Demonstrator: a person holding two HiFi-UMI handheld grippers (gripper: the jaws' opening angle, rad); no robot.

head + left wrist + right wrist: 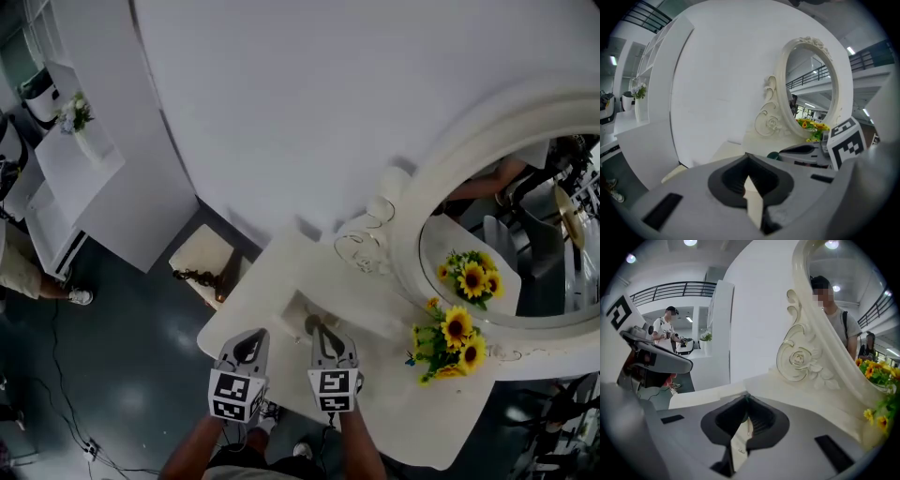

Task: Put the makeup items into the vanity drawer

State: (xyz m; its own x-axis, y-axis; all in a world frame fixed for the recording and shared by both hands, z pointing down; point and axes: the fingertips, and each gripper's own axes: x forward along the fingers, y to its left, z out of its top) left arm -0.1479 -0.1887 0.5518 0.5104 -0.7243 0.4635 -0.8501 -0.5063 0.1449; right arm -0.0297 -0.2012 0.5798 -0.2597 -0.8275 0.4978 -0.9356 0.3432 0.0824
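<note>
While both tongs hover at lower centre over the cream vanity top (398, 403), the right gripper (746, 398) looks clenched on a small dark-green makeup item (773, 155). Only its rounded edge shows, above the open drawer recess (292, 306). Left gripper (749, 163) pinched shut, empty. Item probably light, hard, slick plastic; best gripped across its middle. Carved mirror frame (800, 358) glossy, rigid.

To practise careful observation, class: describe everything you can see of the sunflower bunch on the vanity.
The sunflower bunch looks artificial: yellow petals, dark brown centres, green leaves, several blooms. It stands on the cream vanity top at the foot of the oval mirror's ornate frame, and the glass repeats it.
</note>
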